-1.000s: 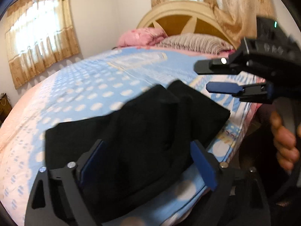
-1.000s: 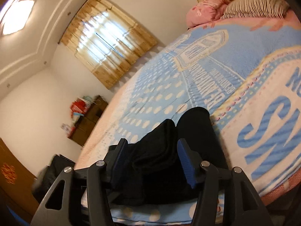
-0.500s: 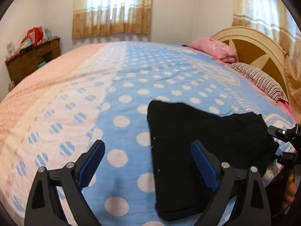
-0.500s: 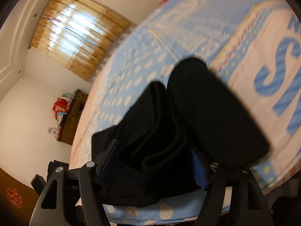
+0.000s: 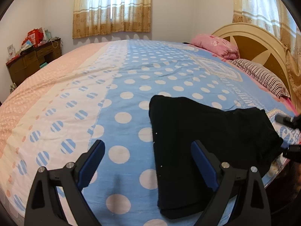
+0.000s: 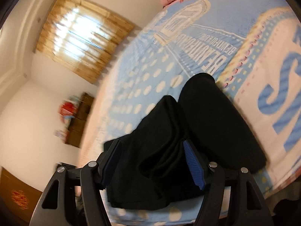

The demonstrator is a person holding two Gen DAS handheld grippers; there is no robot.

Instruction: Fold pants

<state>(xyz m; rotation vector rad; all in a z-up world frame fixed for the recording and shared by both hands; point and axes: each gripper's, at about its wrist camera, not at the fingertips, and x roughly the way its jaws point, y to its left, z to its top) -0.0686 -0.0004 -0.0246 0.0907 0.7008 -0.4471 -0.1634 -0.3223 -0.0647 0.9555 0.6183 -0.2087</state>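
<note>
Black pants [image 5: 203, 137] lie partly folded near the front right edge of the bed, on the blue dotted bedspread [image 5: 131, 86]. My left gripper [image 5: 148, 162] is open and empty; it hovers over the bedspread with its right finger above the pants' left edge. In the right wrist view the pants [image 6: 188, 131] bunch into thick folds. My right gripper [image 6: 150, 162] is open with its jaws on either side of one raised fold, not clamped. Its tips show at the far right of the left wrist view [image 5: 287, 133].
Pink pillow [image 5: 216, 45] and striped pillow [image 5: 263, 75] lie against the cream headboard [image 5: 259, 43]. A wooden desk [image 5: 32, 62] with clutter stands at the far left wall. Curtained windows are behind. The bed's edge runs just right of the pants.
My left gripper swung left off the pants and now looks across the bed. My right gripper moved in around a raised fold of the pants; the view is blurred by motion.
</note>
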